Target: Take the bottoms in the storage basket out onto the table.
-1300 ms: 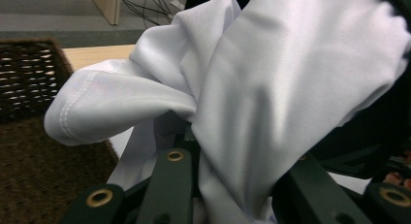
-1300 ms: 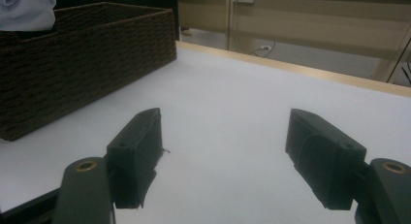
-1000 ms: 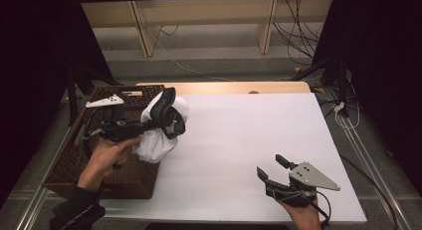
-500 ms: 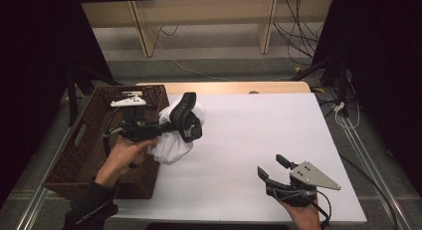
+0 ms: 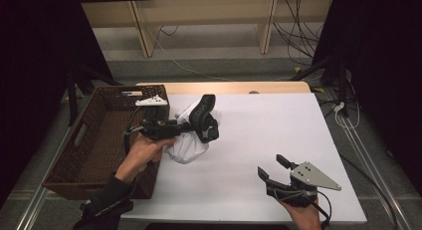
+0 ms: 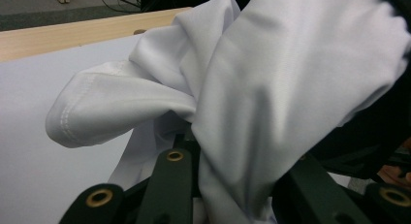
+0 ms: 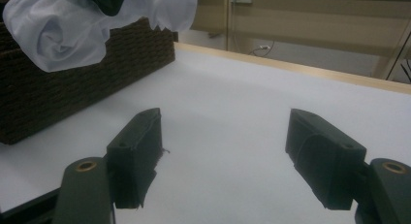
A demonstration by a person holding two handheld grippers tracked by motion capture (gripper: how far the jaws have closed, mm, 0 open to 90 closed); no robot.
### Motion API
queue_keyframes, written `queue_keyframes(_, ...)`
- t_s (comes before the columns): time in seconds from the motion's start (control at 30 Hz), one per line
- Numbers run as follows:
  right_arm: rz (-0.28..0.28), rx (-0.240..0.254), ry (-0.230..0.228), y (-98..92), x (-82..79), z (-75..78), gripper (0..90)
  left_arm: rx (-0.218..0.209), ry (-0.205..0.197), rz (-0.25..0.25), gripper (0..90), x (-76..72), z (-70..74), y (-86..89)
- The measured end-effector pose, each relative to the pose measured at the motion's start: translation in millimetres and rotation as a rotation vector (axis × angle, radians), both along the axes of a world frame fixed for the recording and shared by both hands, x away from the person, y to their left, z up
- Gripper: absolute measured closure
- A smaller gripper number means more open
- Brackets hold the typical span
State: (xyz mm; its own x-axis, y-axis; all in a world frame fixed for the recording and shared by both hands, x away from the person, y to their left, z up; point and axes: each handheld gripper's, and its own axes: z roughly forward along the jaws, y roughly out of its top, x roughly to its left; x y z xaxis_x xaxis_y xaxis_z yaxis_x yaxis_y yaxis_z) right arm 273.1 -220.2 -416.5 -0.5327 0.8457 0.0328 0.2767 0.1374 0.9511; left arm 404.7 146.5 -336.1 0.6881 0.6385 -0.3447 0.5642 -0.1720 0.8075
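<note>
Left gripper is carrying the white cloth, clamped tight, out of the basket and over the table's left edge. Right gripper is waiting wide open near the front edge.

I am seeing white cloth covering my left gripper's jaw tips, while the frame edge is cutting off the wicker basket.

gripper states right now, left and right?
Left gripper: jaws shut on the white garment with a black band, held above the table beside the wicker basket.
Right gripper: jaws open, holding nothing.
</note>
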Motion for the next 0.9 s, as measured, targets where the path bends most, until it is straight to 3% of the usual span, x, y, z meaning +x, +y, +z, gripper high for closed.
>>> queue_keyframes(0.9,0.002,-0.003,0.0,0.1,-0.2,0.2,30.2,0.019,0.021,0.006,74.4,10.3,-19.9,-33.8)
